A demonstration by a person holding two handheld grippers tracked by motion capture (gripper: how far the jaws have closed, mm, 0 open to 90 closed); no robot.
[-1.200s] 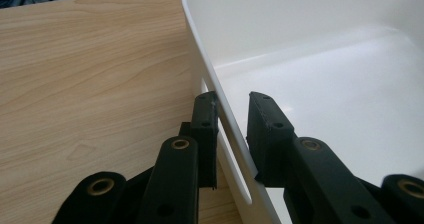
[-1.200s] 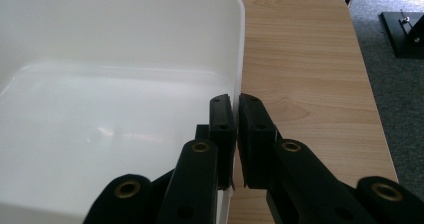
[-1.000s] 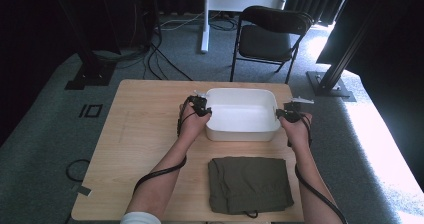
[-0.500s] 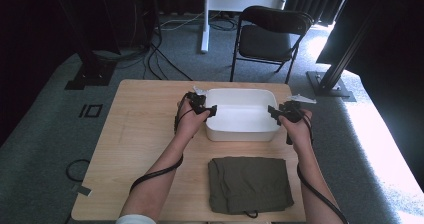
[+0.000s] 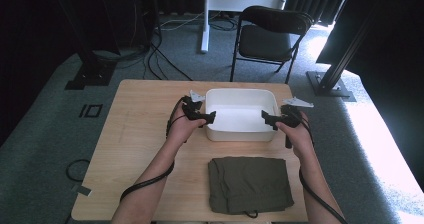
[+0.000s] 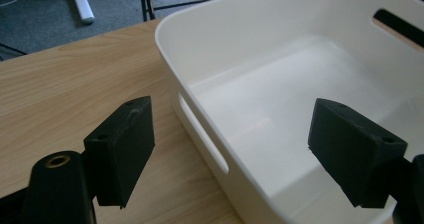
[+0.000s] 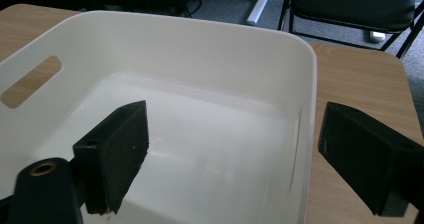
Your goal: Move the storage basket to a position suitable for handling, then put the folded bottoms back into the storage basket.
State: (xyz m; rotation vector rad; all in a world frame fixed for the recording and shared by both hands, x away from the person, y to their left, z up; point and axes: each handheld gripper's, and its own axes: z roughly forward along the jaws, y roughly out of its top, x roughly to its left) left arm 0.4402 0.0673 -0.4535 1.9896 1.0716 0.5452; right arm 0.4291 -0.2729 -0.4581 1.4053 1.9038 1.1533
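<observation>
The white plastic tub's (image 5: pixel 242 115) near wall is cut off between both grippers' jaws. The left gripper (image 5: pixel 209 117) and right gripper (image 5: pixel 265 118) have just been opening, now wide astride its end walls, no longer clamped.

Light came in hard from the right, blowing out the carpet (image 5: pixel 385 149) there to near white, while the room's back and left stayed almost black. The desk (image 5: pixel 135 134) was evenly lit. The white tub (image 6: pixel 280 99) glared inside, and close-ups looked soft, a bit grainy.
</observation>
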